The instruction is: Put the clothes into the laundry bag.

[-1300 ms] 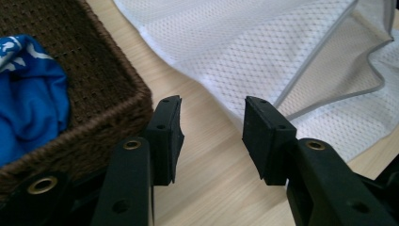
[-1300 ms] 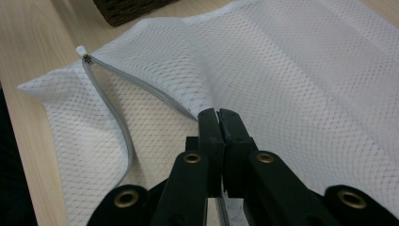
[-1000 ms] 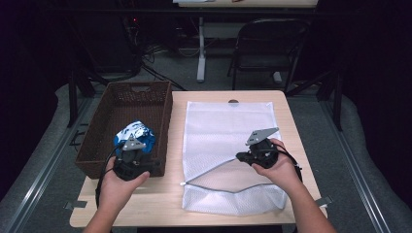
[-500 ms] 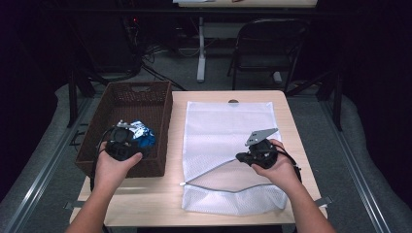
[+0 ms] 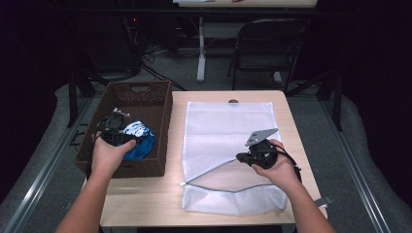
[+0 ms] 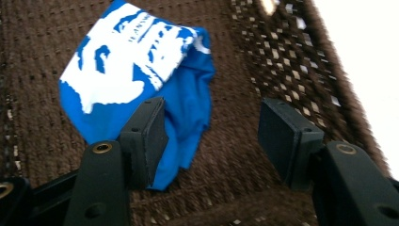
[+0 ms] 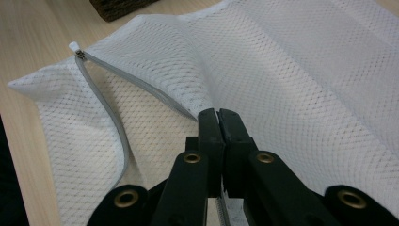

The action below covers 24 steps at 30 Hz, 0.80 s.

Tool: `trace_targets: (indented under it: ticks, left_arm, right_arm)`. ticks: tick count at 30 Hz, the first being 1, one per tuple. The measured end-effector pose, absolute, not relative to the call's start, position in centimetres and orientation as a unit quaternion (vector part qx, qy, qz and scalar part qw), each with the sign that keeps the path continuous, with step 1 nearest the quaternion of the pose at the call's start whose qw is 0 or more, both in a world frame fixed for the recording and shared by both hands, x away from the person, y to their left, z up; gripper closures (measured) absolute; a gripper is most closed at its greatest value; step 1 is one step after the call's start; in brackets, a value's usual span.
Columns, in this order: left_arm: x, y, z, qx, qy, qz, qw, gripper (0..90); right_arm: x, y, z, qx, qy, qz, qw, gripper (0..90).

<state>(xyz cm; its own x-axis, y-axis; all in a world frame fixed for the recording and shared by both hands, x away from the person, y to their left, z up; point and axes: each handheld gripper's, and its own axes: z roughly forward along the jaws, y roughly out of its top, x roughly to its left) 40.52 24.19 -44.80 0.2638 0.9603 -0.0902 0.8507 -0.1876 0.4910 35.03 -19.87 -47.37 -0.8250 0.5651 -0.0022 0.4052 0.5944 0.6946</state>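
Your left gripper (image 6: 211, 136) hangs wide open in the brown woven basket (image 5: 145, 94), over the blue and white cloth (image 6: 141, 70). Your right gripper (image 7: 219, 117) pinches the top edge of the white mesh zipper bag (image 7: 306, 84) on the right.

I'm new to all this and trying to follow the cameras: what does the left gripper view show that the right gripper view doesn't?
Left gripper view: the left gripper open inside the brown woven basket, one jaw against a blue and white cloth.

Right gripper view: the right gripper shut on the white mesh bag, lifting the upper edge of its open zipper off the wooden table.

Both: a pair of black jaws rising from the bottom, and some of the basket.
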Motion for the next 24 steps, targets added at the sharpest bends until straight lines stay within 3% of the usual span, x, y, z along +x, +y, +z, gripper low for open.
trace_targets:
  ticks: [24]
  left_arm:
    - [46.3,26.3,-47.4,0.72,0.662,0.115,0.173,40.8]
  right_arm:
    - [35.0,-19.9,-47.5,0.276,0.886,0.356,0.112,88.2]
